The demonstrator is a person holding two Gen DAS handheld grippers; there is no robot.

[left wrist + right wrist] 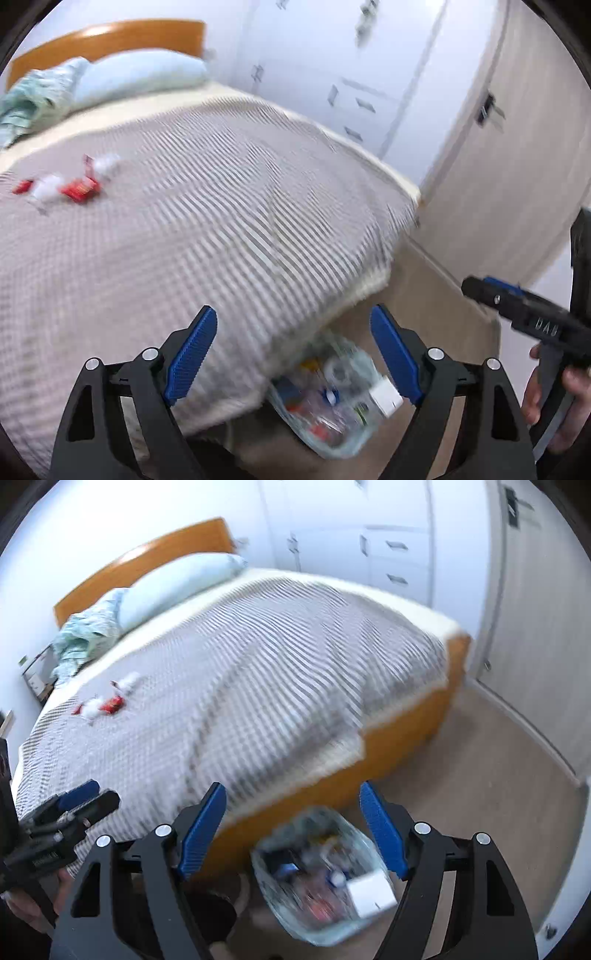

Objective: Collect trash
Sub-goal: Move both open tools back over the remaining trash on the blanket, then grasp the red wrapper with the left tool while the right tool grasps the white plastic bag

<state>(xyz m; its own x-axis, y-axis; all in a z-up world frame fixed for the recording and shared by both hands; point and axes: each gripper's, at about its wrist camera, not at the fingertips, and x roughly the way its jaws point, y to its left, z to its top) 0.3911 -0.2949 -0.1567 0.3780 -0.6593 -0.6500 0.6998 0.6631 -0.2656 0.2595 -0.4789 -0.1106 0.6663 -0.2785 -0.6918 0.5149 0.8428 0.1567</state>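
Bedroom surroundings framed the scene: a wooden-framed bed under a grey-and-white striped waffle blanket (258, 686), white wardrobes behind it and beige carpet below. On that blanket, toward the pillow end, lay the remaining litter, a loose cluster of red wrappers and crumpled white tissues (66, 184), well apart from both tools. On the floor against the foot of the bed stood a clear plastic bag-lined bin (321, 878) already heaped with mixed rubbish, a white box lying at its top. The left gripper (291, 354) and the right gripper (295, 830) both hung above the bin with blue pads spread wide and nothing between them. Heavy blur suggested quick motion. The likely trouble ahead: a rushed pinch on flimsy tissue could gather blanket as well, or leave wrappers behind, and the full bin might spill.
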